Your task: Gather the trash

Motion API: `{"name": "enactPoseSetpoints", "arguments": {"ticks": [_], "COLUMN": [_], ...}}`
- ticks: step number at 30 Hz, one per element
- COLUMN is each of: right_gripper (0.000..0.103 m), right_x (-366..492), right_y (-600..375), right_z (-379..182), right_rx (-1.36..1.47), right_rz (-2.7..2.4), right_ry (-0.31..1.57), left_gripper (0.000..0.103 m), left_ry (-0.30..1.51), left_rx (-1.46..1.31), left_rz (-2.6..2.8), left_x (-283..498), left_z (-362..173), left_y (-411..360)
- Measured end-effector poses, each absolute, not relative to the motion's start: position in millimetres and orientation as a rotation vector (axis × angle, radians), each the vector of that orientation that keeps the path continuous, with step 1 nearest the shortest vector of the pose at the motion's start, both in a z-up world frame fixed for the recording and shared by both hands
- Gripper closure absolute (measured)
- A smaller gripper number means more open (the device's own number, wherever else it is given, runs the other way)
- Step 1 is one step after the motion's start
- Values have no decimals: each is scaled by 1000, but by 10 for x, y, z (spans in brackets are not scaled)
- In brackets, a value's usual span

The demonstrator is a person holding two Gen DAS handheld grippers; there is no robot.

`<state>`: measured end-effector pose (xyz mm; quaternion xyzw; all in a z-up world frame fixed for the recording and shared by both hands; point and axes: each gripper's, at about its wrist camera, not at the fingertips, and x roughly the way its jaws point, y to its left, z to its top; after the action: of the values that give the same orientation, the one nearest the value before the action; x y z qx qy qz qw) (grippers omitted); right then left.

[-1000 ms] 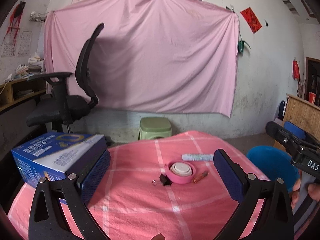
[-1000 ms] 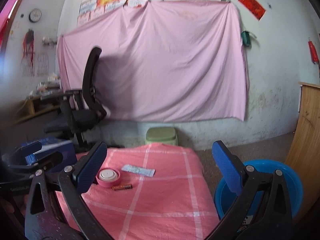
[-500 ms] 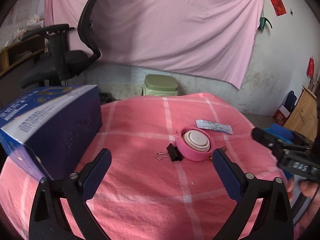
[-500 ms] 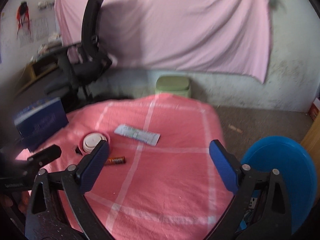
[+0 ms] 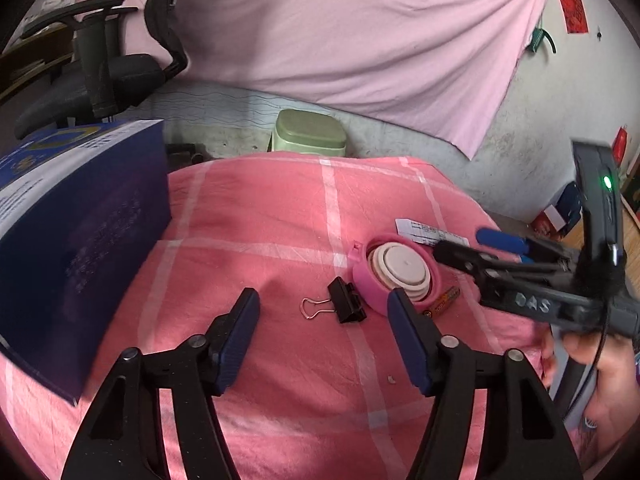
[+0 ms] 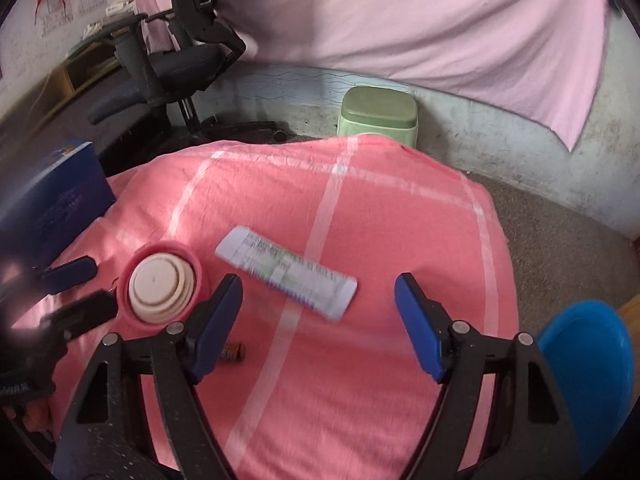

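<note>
Left gripper point(image 5: 323, 334) — jaws just narrowed, nothing held, binder clip point(image 5: 346, 300) centred just beyond the tips, long axis toward frame bottom | right gripper point(image 6: 318, 320) — jaws just narrowed slightly, empty, paper wrapper point(image 6: 286, 271) lying diagonally just above, upper left to lower right.

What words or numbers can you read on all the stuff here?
"DAS": on the black right gripper, along its arm.
Blue cardboard box: white print, too blurred to read.
White paper packet: print too blurred.
Small orange battery: label too small.
Red wall paper: unreadable.
</note>
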<state>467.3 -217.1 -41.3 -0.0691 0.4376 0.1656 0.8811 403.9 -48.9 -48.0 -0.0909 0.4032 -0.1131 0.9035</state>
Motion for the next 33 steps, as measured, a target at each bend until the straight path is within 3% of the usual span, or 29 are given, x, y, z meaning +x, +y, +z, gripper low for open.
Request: {"name": "enactPoseSetpoints", "arguments": {"ticks": [7, 8, 18, 20, 33], "right_gripper": [19, 23, 79, 83, 83], "right_x": [4752, 4752, 4659, 4627, 4212], "right_y": [-2024, -2027, -2106, -2160, -2388], "right_z": [-462, -460, -448, -443, -183], "right_rx": [-221, -223, -181, -155, -4], "right_rz": [366, 371, 400, 392, 375], "right_ry": [929, 929, 930, 927, 769], "left_gripper": [71, 77, 77, 77, 78], "left_ry": [861, 867, 872, 868, 717], "left_rx": [-182, -182, -172, -176, -187], "left_rz": [-259, -263, -259, -254, -179], "left_x": [4101, 4114, 4105, 4073, 3896], "left_z": [-522, -530, -518, -505, -185], "left_y": [-527, -528, -539, -534, -537]}}
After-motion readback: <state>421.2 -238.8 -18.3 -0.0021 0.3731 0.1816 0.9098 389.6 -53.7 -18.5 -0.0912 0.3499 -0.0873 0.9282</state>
